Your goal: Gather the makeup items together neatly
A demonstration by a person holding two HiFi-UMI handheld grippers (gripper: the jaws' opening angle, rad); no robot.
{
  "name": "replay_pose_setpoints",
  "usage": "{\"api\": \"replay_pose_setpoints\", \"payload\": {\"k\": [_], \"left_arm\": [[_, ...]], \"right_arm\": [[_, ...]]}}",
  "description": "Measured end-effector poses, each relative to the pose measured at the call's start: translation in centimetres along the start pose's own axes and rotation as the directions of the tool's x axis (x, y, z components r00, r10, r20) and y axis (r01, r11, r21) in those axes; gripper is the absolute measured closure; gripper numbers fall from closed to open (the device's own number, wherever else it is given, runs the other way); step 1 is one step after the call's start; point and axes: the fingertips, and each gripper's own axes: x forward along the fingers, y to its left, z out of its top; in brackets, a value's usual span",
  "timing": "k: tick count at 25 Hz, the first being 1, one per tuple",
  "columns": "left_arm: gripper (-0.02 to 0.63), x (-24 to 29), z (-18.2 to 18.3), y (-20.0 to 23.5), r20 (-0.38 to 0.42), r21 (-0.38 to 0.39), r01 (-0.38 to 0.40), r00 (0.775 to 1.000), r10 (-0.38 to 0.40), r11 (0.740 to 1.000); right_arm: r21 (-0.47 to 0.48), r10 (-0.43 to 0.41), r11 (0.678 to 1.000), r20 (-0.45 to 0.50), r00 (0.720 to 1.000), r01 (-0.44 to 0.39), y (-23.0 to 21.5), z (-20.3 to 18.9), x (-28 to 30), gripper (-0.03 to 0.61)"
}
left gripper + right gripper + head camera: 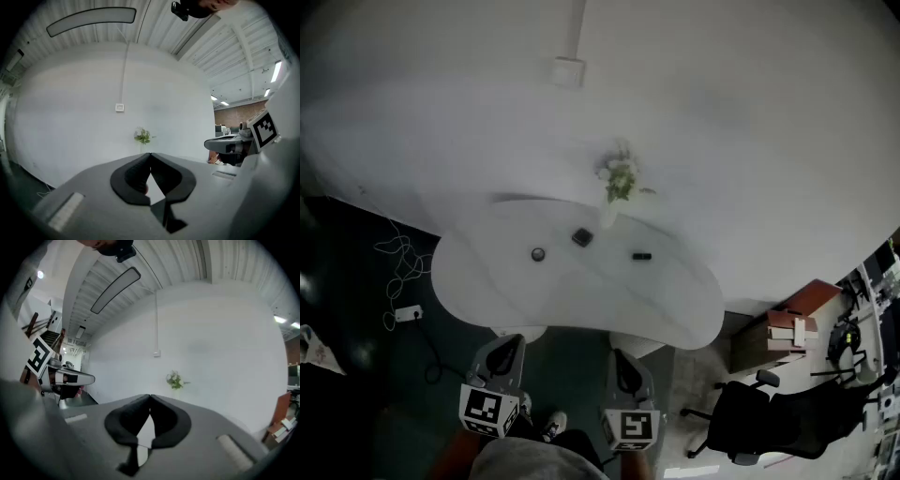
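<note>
Toward the far side of the white table (pixel 487 281), a round dark makeup item (pixel 537 254) at the left, a square dark compact (pixel 581 237) in the middle near the flower vase (pixel 617 187), and a small flat dark piece (pixel 641 255) at the right lie well apart in a loose row. I hold my left gripper (pixel 508 345) and right gripper (pixel 622 361) short of the table's near edge, each with its jaws closed tip to tip on nothing.

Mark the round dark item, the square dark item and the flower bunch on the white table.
round dark item (pixel 537 254), head view, middle of its top.
square dark item (pixel 582 237), head view, middle of its top face.
flower bunch (pixel 620 180), head view, on the blossoms.
</note>
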Motion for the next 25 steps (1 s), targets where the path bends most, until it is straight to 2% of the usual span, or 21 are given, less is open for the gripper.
{"api": "replay_pose_setpoints", "payload": {"k": [8,13,17,22,25], "left_arm": [[0.604,0.6,0.1,-0.2,-0.005,-0.003,0.001,1.0,-0.001,1.0],[0.604,1.1,0.1,-0.3,-0.003,0.0,0.004,1.0,-0.004,1.0],[0.604,1.8,0.1,0.4,-0.006,0.001,-0.008,1.0,0.008,1.0],[0.604,2.9,0.1,2.0,-0.006,-0.001,-0.028,1.0,0.028,1.0],[0.604,4.2,-0.1,3.5,-0.011,-0.006,-0.042,0.999,0.042,0.999]], "right_arm": [[0.018,-0.012,1.0,0.006,1.0,0.012,-0.7,0.2,0.2,0.574],[-0.002,-0.024,1.0,-0.005,1.0,0.024,-1.2,0.0,0.6,0.574],[-0.011,-0.012,1.0,0.002,1.0,0.012,-1.1,-0.1,1.7,0.574],[-0.016,-0.018,1.0,-0.036,0.999,0.017,-1.5,-0.8,3.5,0.574],[-0.024,0.004,1.0,-0.004,1.0,-0.004,-1.3,0.3,5.6,0.574]]}}
